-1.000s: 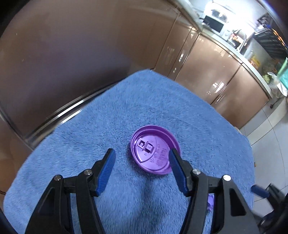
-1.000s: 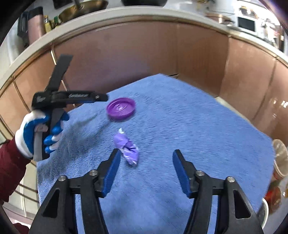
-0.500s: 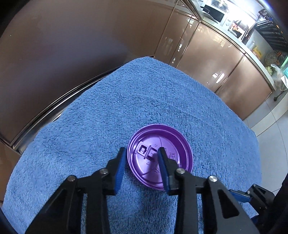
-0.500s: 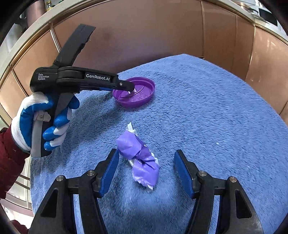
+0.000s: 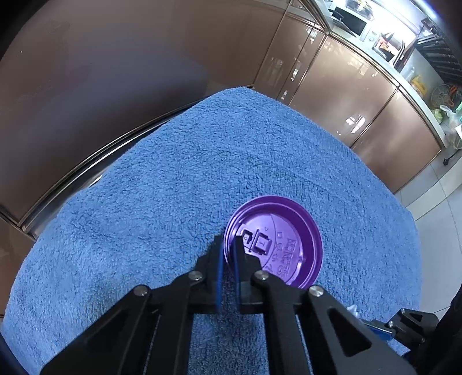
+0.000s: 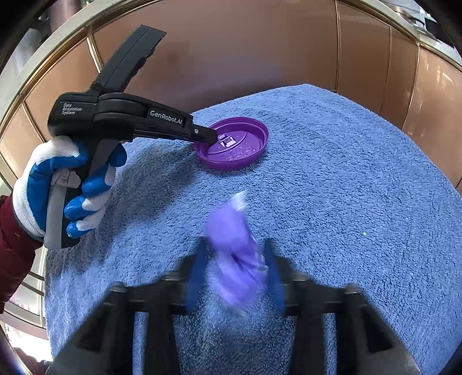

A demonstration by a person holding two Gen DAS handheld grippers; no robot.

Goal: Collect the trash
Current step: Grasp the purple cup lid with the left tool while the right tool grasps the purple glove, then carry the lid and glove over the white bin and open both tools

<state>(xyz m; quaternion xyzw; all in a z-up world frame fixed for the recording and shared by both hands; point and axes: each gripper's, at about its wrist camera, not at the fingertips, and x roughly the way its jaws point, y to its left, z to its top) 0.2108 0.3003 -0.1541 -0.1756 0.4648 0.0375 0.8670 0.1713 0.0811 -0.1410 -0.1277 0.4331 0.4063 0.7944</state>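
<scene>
A purple cup lid (image 5: 277,245) lies on the blue towel (image 5: 173,187). My left gripper (image 5: 228,248) is shut on the lid's near rim; it also shows in the right wrist view (image 6: 206,137), where the lid (image 6: 234,147) sits at the towel's far side. A crumpled purple wrapper (image 6: 234,251) lies between the blue fingers of my right gripper (image 6: 235,271). That gripper is blurred with motion and its jaws stand close on either side of the wrapper. Whether they press it I cannot tell.
Brown cabinet fronts (image 5: 332,86) surround the towel-covered surface. A counter with a microwave (image 5: 349,21) and clutter runs at the back right. Tiled floor (image 5: 433,207) shows to the right. A gloved hand (image 6: 57,190) holds the left gripper's handle.
My left gripper has closed onto the lid's rim. My right gripper has moved forward over the wrapper and its jaws have narrowed around it.
</scene>
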